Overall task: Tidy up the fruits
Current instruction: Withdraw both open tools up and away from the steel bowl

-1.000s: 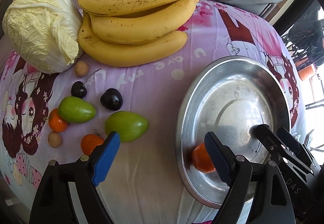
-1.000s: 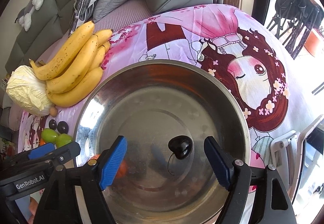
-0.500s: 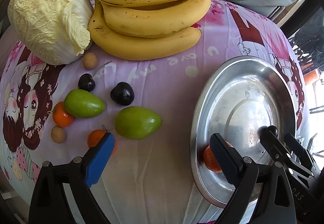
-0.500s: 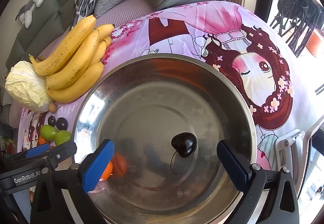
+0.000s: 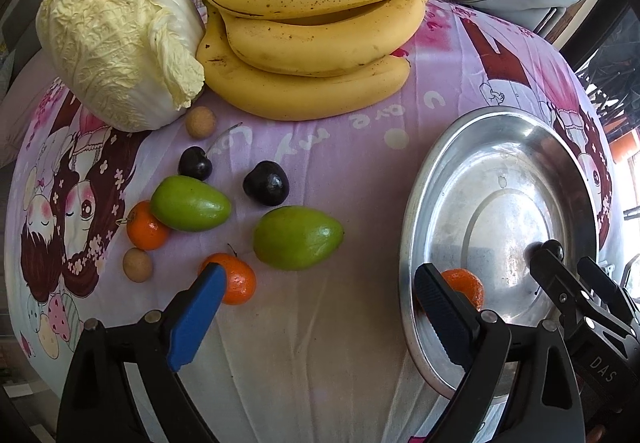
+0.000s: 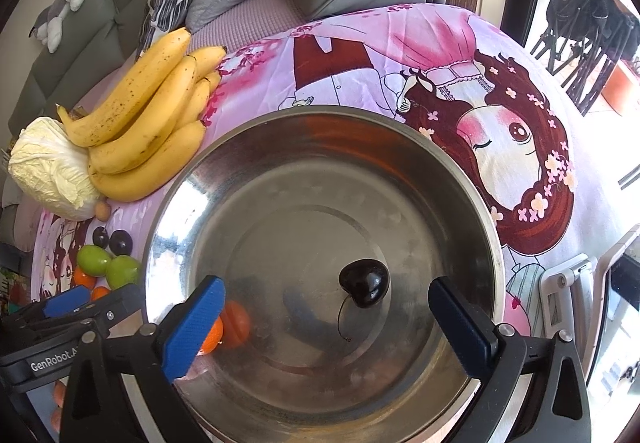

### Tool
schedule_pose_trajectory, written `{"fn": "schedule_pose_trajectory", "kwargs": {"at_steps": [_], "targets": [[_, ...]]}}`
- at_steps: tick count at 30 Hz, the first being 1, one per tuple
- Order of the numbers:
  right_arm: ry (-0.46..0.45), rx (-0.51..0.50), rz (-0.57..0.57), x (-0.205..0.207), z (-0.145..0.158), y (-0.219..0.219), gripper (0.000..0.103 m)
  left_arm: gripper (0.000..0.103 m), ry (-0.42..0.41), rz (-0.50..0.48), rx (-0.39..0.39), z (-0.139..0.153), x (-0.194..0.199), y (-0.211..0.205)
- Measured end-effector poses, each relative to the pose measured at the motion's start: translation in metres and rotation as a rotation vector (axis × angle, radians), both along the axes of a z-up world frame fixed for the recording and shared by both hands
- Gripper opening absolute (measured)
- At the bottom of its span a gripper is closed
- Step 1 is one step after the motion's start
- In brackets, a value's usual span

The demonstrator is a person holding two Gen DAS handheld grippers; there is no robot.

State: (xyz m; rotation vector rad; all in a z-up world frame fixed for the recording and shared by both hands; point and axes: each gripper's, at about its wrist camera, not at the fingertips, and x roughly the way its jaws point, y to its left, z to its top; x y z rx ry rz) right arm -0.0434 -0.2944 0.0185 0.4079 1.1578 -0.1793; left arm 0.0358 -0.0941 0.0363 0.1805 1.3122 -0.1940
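While both grippers hang over the cartoon-printed cloth point(image 5: 312, 147), the left gripper point(image 5: 316, 303) has its jaws spread wide and holds nothing; far ahead of it on the left lies a pale cabbage point(image 5: 116, 55), and touching the cabbage's right side a bunch of bananas point(image 5: 312, 39) runs left to right, stems toward the cabbage, tips pointing right; nearer lie two tan longans point(image 5: 200, 121) point(image 5: 137, 264), two dark cherries point(image 5: 195, 163) point(image 5: 266, 183), and two green mangoes point(image 5: 190, 203) point(image 5: 298, 237), each mango's long axis roughly crosswise with the narrow end pointing right; one tangerine point(image 5: 146, 231) touches the left mango, and another tangerine point(image 5: 236, 283) sits partly behind the left blue fingertip point(image 5: 196, 317); nothing stands between the open jaws and the nearer mango just ahead; to the right a steel plate point(image 5: 440, 179) holds a third tangerine point(image 5: 464, 285) partly behind the dark right finger; the right gripper point(image 6: 324, 319), also spread wide and empty, hangs over the plate point(image 6: 360, 147), whose near rim is hidden behind its frame; a cherry point(image 6: 365, 283) lies on the plate between its fingers, slightly right of centre, stem curling back toward the gripper; the tangerine point(image 6: 230, 325) on the plate sits beside the left blue pad point(image 6: 192, 327), partly hidden by it.
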Motion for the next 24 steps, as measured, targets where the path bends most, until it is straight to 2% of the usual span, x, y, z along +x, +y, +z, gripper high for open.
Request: {"fn": "schedule_pose_trajectory", "kwargs": {"at_steps": [5,14,24], "targets": [[0.005,0.007,0.013,0.0,0.0,0.005,0.103,0.095,-0.021,0.012,0.046,0.004,-0.008,0.011],[0.022,0.022,0.057,-0.004,-0.001,0.018,0.103,0.095,-0.013,0.023,0.066,0.005,-0.02,0.031],[0.064,-0.036,0.109,-0.011,0.002,0.026,0.103,0.095,-0.005,0.052,0.027,0.01,-0.025,0.059]]}}
